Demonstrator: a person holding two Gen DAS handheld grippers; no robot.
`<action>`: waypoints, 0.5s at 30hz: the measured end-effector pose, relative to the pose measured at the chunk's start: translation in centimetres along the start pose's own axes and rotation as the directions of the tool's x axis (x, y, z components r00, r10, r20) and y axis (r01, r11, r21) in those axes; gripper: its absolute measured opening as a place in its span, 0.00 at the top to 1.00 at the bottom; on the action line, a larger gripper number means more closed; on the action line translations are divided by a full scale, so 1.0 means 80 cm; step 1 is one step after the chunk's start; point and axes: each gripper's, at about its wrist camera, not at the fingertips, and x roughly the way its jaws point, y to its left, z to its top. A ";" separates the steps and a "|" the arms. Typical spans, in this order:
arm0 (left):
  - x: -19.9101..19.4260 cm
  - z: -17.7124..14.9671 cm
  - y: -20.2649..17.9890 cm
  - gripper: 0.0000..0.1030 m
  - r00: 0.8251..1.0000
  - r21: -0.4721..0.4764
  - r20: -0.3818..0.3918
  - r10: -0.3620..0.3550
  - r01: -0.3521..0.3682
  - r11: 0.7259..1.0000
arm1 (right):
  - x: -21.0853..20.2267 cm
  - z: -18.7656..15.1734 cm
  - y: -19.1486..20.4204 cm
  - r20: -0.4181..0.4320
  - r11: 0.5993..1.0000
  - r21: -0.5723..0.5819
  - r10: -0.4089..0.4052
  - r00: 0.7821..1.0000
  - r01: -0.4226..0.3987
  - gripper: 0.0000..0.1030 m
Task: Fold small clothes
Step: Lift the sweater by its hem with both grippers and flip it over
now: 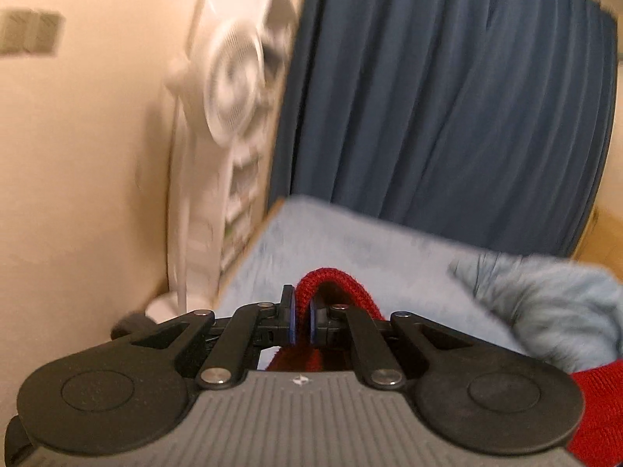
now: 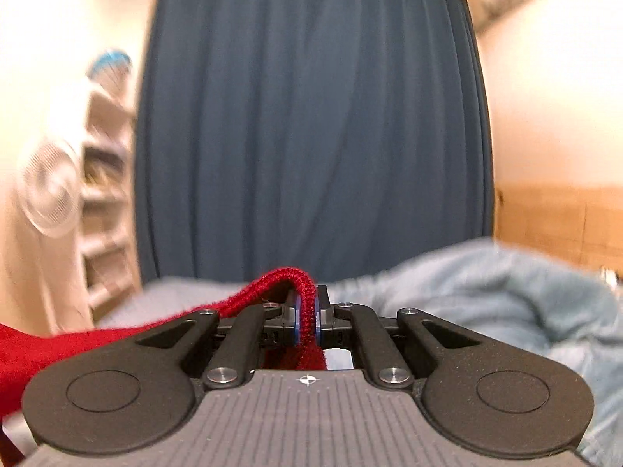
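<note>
A red knitted garment (image 1: 331,284) is pinched between the pads of my left gripper (image 1: 301,323), which is shut on its edge; the cloth arches over the fingers and trails off to the lower right. My right gripper (image 2: 307,319) is shut on another part of the same red knitted garment (image 2: 288,278), which runs away to the lower left. Both grippers are lifted above a bed with a light blue fluffy blanket (image 1: 350,249) and point nearly level at a dark blue curtain (image 2: 311,116). The rest of the garment hangs out of sight below the grippers.
The blue blanket (image 2: 486,292) is bunched up on the right. A white fan (image 1: 229,81) and white shelves (image 2: 105,210) stand at the left against a cream wall. A wooden panel (image 2: 557,222) lines the right wall.
</note>
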 end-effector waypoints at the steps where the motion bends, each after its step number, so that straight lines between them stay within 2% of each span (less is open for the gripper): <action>1: -0.028 0.005 0.004 0.94 0.999 -0.014 0.041 0.000 0.000 1.000 | -0.029 0.014 -0.001 0.045 1.000 -0.001 0.011 0.999 -0.011 0.94; 4: -0.100 0.029 0.017 0.94 0.991 -0.067 0.130 -0.010 0.019 0.998 | -0.091 0.055 -0.017 0.159 0.998 0.028 0.044 0.986 -0.049 0.94; 6: -0.144 0.046 0.026 0.94 0.981 -0.086 0.191 -0.021 0.038 0.996 | -0.130 0.083 -0.029 0.236 0.997 0.044 0.055 0.970 -0.067 0.94; 10: -0.203 0.079 0.030 0.94 0.958 -0.095 0.286 -0.035 0.065 0.993 | -0.189 0.120 -0.044 0.369 0.993 0.031 0.095 0.925 -0.114 0.94; 12: -0.205 0.098 0.027 0.94 0.953 -0.090 0.301 -0.034 0.064 0.994 | -0.196 0.135 -0.052 0.393 0.989 0.010 0.133 0.910 -0.148 0.94; 15: -0.181 0.117 0.020 0.94 0.947 -0.076 0.322 -0.009 0.035 0.997 | -0.168 0.153 -0.063 0.391 0.980 0.010 0.179 0.903 -0.198 0.94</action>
